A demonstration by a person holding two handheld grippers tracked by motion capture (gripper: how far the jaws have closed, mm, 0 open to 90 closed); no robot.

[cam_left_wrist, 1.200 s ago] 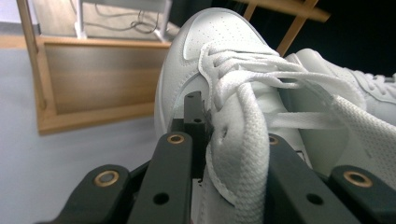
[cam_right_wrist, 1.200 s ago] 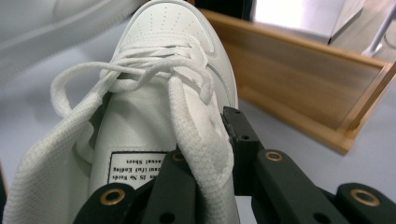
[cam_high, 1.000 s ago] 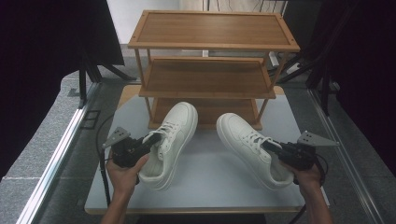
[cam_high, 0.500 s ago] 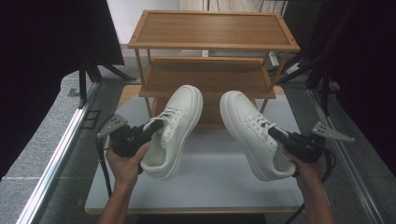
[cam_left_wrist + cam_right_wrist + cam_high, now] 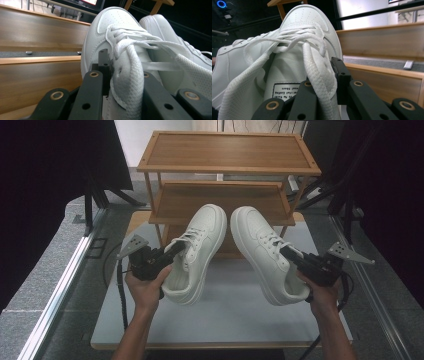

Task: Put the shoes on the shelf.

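Wooden rack (image 5: 227, 152) behind — tool-clamped white sneakers (image 5: 197, 251)

Two sneakers sit mid-frame, the left sneaker (image 5: 196, 251) just beside the right sneaker (image 5: 265, 252), both over the table (image 5: 230, 320), before the shoe rack (image 5: 227, 167) at upper centre.

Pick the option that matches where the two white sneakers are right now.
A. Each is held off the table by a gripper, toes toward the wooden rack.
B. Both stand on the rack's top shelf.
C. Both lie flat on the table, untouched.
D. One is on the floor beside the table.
A: the left gripper jaws clamp the left sneaker and the right gripper jaws the right sneaker, both lifted before the wooden rack.
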